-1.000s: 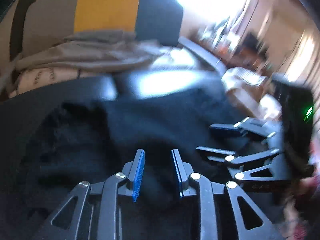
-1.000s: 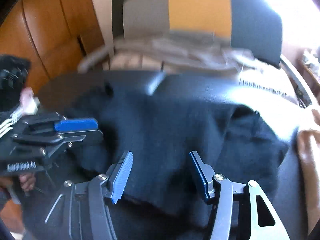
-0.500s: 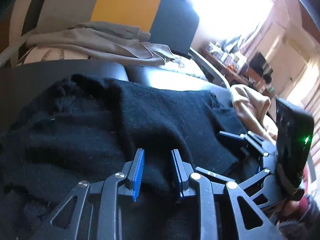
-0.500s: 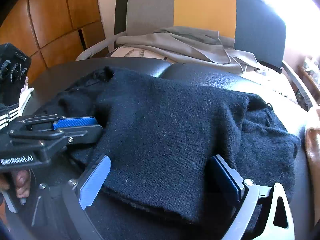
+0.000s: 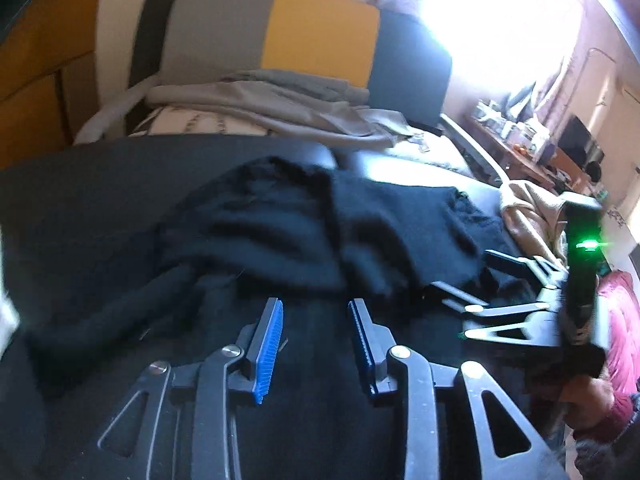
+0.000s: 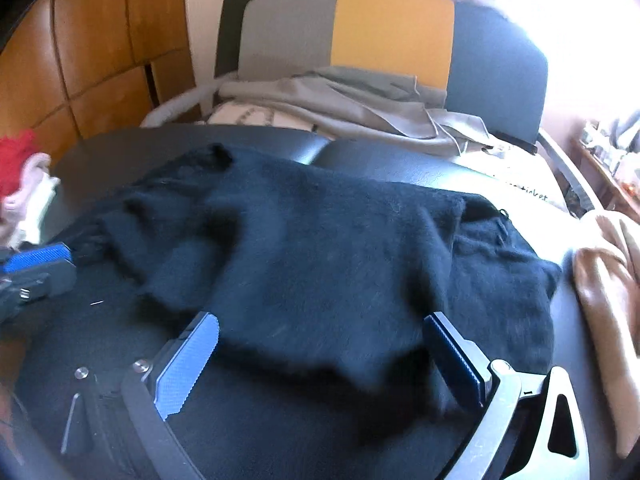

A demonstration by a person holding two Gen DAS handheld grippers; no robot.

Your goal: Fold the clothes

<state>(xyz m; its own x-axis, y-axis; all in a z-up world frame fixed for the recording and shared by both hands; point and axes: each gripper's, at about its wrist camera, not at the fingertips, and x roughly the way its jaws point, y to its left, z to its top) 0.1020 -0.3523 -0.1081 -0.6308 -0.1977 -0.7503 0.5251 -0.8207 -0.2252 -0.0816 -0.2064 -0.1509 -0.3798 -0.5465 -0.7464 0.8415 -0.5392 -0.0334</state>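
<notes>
Both pairs of jaws stand apart with nothing clamped between them. On the right gripper (image 6: 320, 360) they gape wide, and the near edge of a black sweater (image 6: 328, 264) lies loose in the gap, its hem draped between the blue pads without being pinched. On the left gripper (image 5: 316, 344) the gap is narrower, and dark knit shows below and between the pads (whether they touch the cloth cannot be told through the blur).

From the left wrist view the sweater (image 5: 304, 240) lies rumpled across a black bench (image 5: 100, 184), one fold laid over the middle. The right gripper (image 5: 472, 284) sits at the sweater's right edge. In the right wrist view the left gripper (image 6: 36, 268) shows at the far left, just beside the sweater.

Behind the bench stands a chair (image 6: 392, 36) with a grey, yellow and dark back, grey cloth (image 6: 360, 108) heaped on its seat. A tan garment (image 6: 608, 280) lies at the right of the bench.
</notes>
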